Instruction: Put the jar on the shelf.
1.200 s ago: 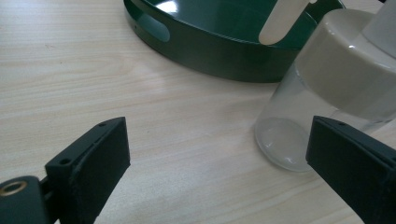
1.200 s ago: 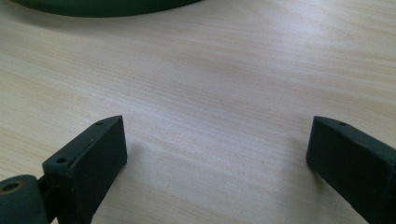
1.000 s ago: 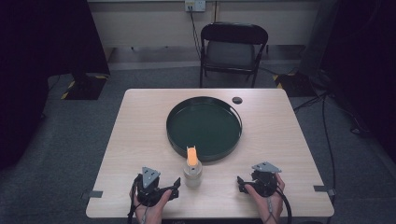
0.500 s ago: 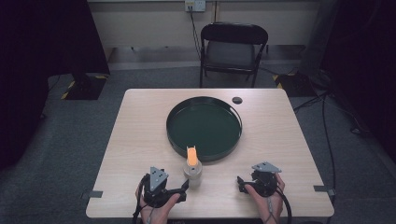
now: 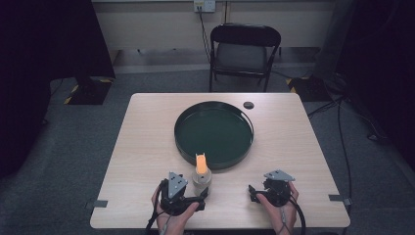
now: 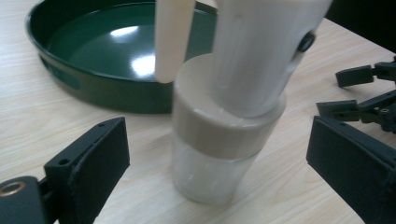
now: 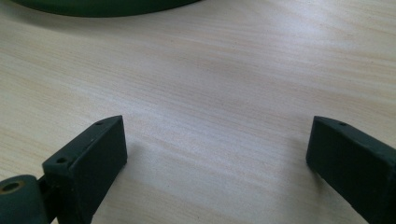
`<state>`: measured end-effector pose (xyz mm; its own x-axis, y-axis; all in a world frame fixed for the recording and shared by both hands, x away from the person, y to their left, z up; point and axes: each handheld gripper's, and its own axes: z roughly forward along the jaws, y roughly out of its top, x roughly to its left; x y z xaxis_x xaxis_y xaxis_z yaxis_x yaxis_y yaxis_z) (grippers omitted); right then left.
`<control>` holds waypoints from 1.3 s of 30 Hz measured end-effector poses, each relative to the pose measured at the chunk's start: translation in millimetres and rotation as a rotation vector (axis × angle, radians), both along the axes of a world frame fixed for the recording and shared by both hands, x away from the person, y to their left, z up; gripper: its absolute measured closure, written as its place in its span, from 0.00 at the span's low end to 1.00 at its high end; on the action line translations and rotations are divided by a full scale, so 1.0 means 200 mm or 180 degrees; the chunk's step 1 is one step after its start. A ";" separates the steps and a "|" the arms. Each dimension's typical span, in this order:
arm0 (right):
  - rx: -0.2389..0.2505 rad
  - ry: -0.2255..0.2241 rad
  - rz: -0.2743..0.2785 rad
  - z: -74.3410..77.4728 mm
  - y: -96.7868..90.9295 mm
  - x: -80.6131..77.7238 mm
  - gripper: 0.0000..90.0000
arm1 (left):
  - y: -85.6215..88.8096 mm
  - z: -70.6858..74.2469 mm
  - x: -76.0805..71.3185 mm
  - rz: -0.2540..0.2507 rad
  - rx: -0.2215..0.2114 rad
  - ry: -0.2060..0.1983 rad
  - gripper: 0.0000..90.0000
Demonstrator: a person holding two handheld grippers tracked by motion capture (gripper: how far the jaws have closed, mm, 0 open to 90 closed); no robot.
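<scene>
Straddling the clear pump bottle [image 6: 219,135] at centre frame, the left gripper [image 6: 219,163] gapes wide, probably to grasp it, while the right gripper [image 7: 217,158] idles equally wide over bare tabletop [image 7: 224,70].

No text, label, brand, number or sign can be read anywhere. The pale bottle [image 6: 224,135] near the table's front edge bears no lettering on its cap or its clear body, the green tray [image 5: 214,132] is plain, and the wall outlet [image 5: 204,5] is too small to make out any marking.
</scene>
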<state>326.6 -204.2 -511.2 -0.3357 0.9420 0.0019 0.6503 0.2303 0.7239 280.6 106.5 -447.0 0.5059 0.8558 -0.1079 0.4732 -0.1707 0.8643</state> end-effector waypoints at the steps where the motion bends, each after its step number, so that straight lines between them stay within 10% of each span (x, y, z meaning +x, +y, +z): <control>1: 0.0000 0.0000 0.0000 0.00 0.00 0.00 0.05 | 0.00 0.00 0.00 0.0000 0.0000 0.0000 0.06; 39: 0.0000 0.0000 0.0001 0.00 0.00 0.00 0.05 | -0.12 -0.11 0.16 -0.0032 0.0076 0.0005 0.30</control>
